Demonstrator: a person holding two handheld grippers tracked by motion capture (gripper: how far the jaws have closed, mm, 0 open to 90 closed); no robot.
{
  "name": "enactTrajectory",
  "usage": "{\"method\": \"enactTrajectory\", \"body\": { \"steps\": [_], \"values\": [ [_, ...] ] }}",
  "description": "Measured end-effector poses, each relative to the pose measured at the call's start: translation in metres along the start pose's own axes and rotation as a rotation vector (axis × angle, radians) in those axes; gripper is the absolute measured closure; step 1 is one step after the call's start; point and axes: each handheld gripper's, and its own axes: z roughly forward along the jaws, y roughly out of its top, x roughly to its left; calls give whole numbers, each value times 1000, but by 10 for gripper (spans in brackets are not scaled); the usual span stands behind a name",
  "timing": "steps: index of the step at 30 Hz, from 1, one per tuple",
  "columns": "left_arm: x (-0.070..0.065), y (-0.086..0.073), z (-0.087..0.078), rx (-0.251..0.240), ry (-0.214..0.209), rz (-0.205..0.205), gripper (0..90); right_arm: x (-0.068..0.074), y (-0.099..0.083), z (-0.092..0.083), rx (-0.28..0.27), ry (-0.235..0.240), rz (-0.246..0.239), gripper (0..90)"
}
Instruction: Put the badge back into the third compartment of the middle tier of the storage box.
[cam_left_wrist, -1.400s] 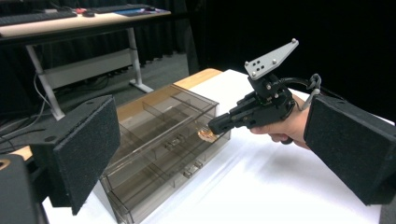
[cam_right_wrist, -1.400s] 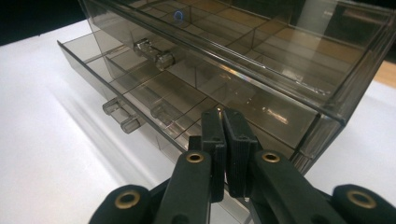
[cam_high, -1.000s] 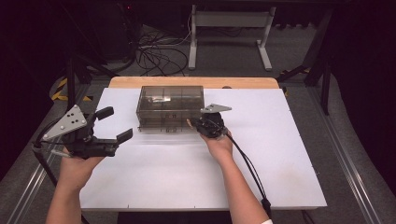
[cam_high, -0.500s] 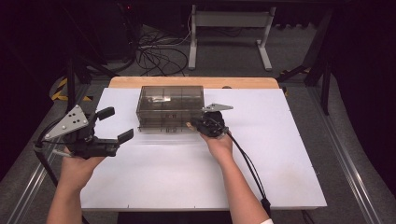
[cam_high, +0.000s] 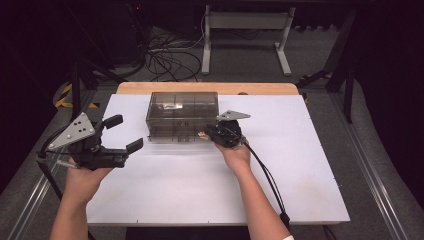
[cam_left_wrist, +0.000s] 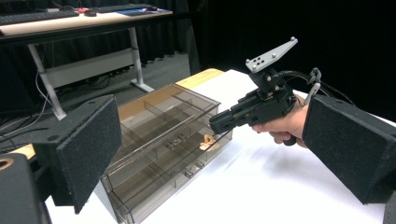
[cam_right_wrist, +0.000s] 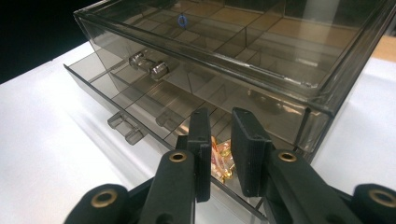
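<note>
A smoky clear drawer box (cam_high: 182, 112) stands at the back middle of the white table (cam_high: 300, 165). Its bottom drawer (cam_right_wrist: 100, 84) is pulled out. My right gripper (cam_right_wrist: 220, 116) hovers over the drawer's right end compartment, where small orange and yellow pieces (cam_right_wrist: 219, 161) lie. Its jaws have just been opening, and a narrow gap shows between the pads, with the pieces below them. In the left gripper view the right gripper (cam_left_wrist: 212, 126) has an orange piece (cam_left_wrist: 207, 141) just under its tip. My left gripper (cam_high: 125, 132) waits wide open left of the box, holding nothing.
The box's (cam_right_wrist: 243, 37) upper drawer is closed, with a clear handle (cam_right_wrist: 149, 66). A wooden strip (cam_high: 210, 88) edges the table's far side. Cables (cam_high: 165, 60) and a desk frame (cam_high: 245, 30) sit on the floor behind. Bare white surface stretches in front of the box.
</note>
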Motion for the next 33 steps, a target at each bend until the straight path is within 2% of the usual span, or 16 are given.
{"method": "enactTrajectory", "body": {
  "steps": [9,33],
  "values": [
    [0,0,1,-1,2,2,55,3,-1,-7,-40,4,-41,663],
    [-1,-1,3,3,4,7,55,6,2,-37,-117,39,-74,390]
  ]
}}
